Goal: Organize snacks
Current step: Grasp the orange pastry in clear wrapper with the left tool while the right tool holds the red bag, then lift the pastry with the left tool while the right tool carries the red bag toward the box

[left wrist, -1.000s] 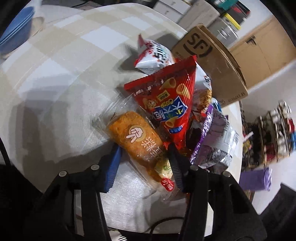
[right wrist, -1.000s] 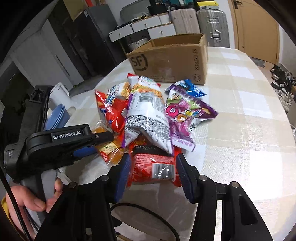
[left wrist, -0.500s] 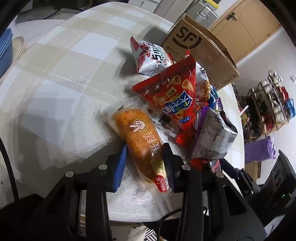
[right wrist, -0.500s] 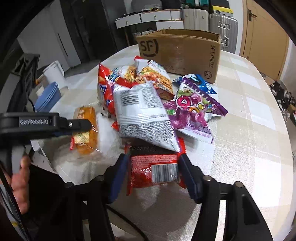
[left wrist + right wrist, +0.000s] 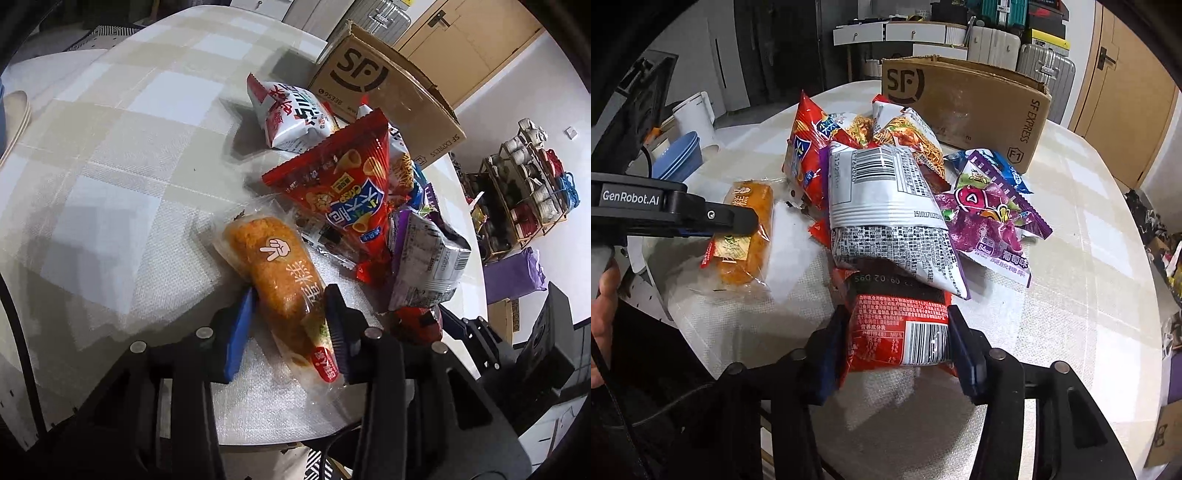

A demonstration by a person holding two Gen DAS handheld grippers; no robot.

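A pile of snack bags lies on the checked tablecloth (image 5: pixel 110 155) in front of an open SF cardboard box (image 5: pixel 964 107), which also shows in the left wrist view (image 5: pixel 373 85). My left gripper (image 5: pixel 291 317) is shut on an orange bread packet (image 5: pixel 280 280), which also shows in the right wrist view (image 5: pixel 746 229) at the pile's left. My right gripper (image 5: pixel 894 339) is shut on a red snack bag (image 5: pixel 897 332) at the pile's near edge, partly under a grey bag (image 5: pixel 886 210). A red chips bag (image 5: pixel 343 195) and a purple candy bag (image 5: pixel 990 218) lie in the pile.
Blue bowls (image 5: pixel 679 155) and a white jug (image 5: pixel 696 116) stand off the table to the left. Suitcases (image 5: pixel 1045 66) and drawers stand behind the box. A shelf of mugs (image 5: pixel 532 177) is at the right. The table's front edge is close to both grippers.
My left gripper has closed from open around the bread packet to gripping it. My right gripper has narrowed onto the red bag, and both views have tilted up a little.
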